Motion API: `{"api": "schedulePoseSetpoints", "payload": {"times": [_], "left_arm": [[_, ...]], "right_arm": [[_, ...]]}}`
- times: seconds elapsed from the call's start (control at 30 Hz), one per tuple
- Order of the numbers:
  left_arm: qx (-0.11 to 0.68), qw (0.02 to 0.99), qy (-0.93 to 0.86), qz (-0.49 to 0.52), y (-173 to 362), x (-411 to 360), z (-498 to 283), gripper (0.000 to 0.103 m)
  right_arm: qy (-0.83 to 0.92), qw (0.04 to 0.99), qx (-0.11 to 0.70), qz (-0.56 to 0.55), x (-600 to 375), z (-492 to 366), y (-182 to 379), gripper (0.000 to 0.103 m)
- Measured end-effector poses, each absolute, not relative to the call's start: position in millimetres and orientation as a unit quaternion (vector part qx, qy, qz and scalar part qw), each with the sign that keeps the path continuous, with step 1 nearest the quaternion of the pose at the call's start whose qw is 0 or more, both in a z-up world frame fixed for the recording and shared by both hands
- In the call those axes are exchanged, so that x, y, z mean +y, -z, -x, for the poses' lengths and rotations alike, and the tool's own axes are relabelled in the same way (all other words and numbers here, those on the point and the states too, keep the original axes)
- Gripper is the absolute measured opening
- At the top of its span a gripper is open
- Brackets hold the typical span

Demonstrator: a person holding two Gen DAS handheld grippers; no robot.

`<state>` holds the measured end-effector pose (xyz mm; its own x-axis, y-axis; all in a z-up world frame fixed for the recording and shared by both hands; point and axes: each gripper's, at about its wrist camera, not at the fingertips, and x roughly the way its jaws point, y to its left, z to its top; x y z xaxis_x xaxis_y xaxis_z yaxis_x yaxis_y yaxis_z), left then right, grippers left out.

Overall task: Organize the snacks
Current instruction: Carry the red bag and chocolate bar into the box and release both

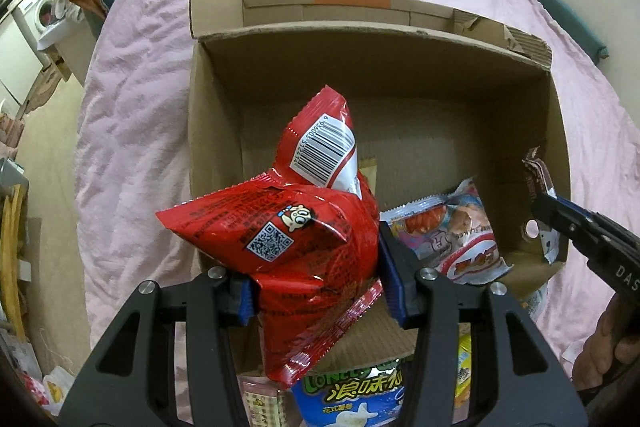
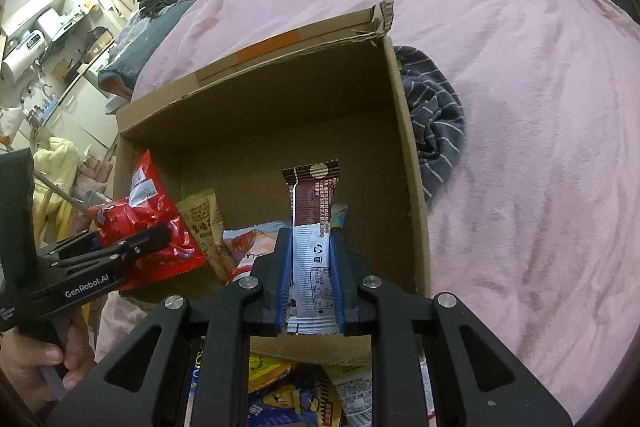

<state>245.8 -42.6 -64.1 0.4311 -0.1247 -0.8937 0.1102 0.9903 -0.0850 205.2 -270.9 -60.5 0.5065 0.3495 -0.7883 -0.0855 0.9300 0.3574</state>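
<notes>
An open cardboard box sits on a pink bedspread. My left gripper is shut on a red snack bag and holds it over the box's near left edge; the bag shows in the right wrist view too. My right gripper is shut on a brown and white snack bar, held upright over the box's near right side; it shows in the left wrist view. A white and red snack packet and a tan packet lie inside the box.
Several loose snack packets lie on the bed in front of the box. A dark striped cloth lies bunched against the box's right side. Pink bedspread surrounds the box. A cluttered room lies beyond the bed's left edge.
</notes>
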Motion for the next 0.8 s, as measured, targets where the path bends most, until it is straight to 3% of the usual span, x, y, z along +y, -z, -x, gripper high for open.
{"api": "schedulePoseSetpoints", "payload": {"times": [0.2, 0.23, 0.3, 0.37, 0.8], "left_arm": [[0.526, 0.847, 0.078, 0.003, 59.3, -45.8, -243.1, 0.051], [0.525, 0.847, 0.078, 0.003, 58.2, -45.7, -242.5, 0.053], [0.521, 0.85, 0.081, 0.009, 55.6, -44.4, -240.7, 0.071], [0.512, 0.855, 0.085, 0.012, 50.8, -43.4, -237.7, 0.075], [0.494, 0.867, 0.064, 0.012, 40.5, -36.9, -234.2, 0.078]], "right_arm": [[-0.12, 0.853, 0.487, -0.144, -273.8, -208.7, 63.9, 0.019], [-0.119, 0.853, 0.487, -0.145, -273.9, -208.9, 64.2, 0.019], [-0.118, 0.853, 0.488, -0.145, -273.8, -209.4, 64.7, 0.019], [-0.118, 0.852, 0.489, -0.146, -273.7, -209.9, 65.1, 0.019], [-0.118, 0.854, 0.48, -0.16, -276.4, -210.3, 61.7, 0.026]]}}
